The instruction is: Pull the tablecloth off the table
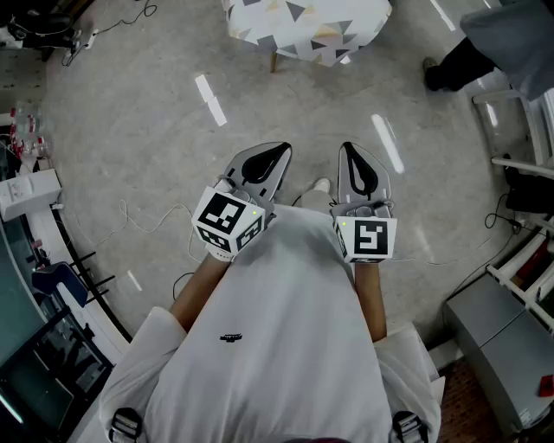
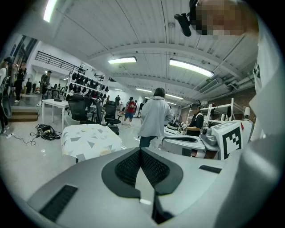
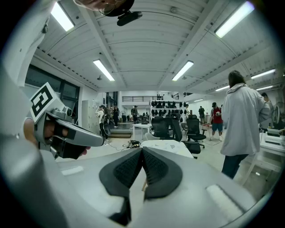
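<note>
Head view, from left: glossy grey floor (image 1: 130, 130), then left gripper (image 1: 273, 157) and right gripper (image 1: 351, 156) held side by side in front of a white T-shirt (image 1: 277, 346), both pointing away toward the table. Jaws of each pressed together, nothing between them. Triangle-patterned tablecloth (image 1: 307, 26) draped over the table at the top edge, well apart from both tools, one wooden table leg (image 1: 274, 60) showing below the hem. At far right, a person in a grey top (image 1: 511, 35).

Left gripper view: closed, empty jaws in the foreground. Beyond them at left, the tablecloth (image 2: 89, 140) covering its table on every visible side, black office chairs (image 2: 78, 107) behind it. At centre, the grey-topped person (image 2: 153, 118) standing with back turned. Right gripper alongside at far right.

Right gripper view: left gripper gripped in a hand at far left. Ribbed pads meeting at centre, holding nothing. Just above them, in the distance, the tablecloth (image 3: 167, 147) on its table. At right, the same person (image 3: 240, 116).
</note>
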Tool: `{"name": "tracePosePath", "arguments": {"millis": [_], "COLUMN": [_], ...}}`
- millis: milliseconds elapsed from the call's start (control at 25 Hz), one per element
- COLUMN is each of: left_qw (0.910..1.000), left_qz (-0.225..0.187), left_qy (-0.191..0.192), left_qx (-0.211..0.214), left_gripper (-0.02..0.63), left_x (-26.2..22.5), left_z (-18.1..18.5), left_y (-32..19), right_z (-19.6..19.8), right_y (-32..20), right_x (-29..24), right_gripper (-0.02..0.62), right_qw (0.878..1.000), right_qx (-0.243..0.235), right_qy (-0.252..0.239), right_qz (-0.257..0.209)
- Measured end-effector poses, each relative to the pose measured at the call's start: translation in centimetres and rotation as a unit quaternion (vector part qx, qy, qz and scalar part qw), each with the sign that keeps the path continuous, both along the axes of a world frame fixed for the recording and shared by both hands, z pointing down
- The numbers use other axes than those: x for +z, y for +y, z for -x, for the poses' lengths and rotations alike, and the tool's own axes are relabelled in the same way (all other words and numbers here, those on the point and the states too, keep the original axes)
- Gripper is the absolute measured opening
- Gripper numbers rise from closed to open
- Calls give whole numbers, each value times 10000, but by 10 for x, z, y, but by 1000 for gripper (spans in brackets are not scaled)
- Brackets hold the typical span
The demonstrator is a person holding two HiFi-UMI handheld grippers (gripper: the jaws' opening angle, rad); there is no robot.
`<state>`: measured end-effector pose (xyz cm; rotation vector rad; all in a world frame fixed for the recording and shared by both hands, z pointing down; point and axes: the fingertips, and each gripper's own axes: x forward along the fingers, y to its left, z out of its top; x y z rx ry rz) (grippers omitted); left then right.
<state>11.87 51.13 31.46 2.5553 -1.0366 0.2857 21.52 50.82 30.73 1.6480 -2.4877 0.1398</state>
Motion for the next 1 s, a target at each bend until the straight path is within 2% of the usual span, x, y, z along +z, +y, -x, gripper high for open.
{"name": "tracePosePath", "arguments": {"millis": [240,440,600,760,880,1000], "left_qw": [9997,9989,9987,9985,9980,9976], "left_qz": [-148,-156,-24,36,110,172], "left_qy": [21,99,235,366,435,425], "left_qx": [-203,-433,-442,-400,-456,-524], "left_gripper": [6,6,6,6,6,6], "left_x": [-10,-5,4,6,12,17], "left_z": [80,149,194,225,233,229], "left_y": [0,-6,-12,-28,-53,-90], "right_z": [73,119,154,179,183,180], "right_y": [2,-14,-31,-46,-59,-86], "right_x": [1,0,8,9,8,21], "right_gripper": [14,12,12,14,12,12], "right_qw": [9999,9961,9974,9975,9979,9944], "right_qx": [-86,21,230,380,390,400], "right_qy": [-1,-850,-638,-561,-473,-784], "right_qz": [90,215,223,218,201,580]}}
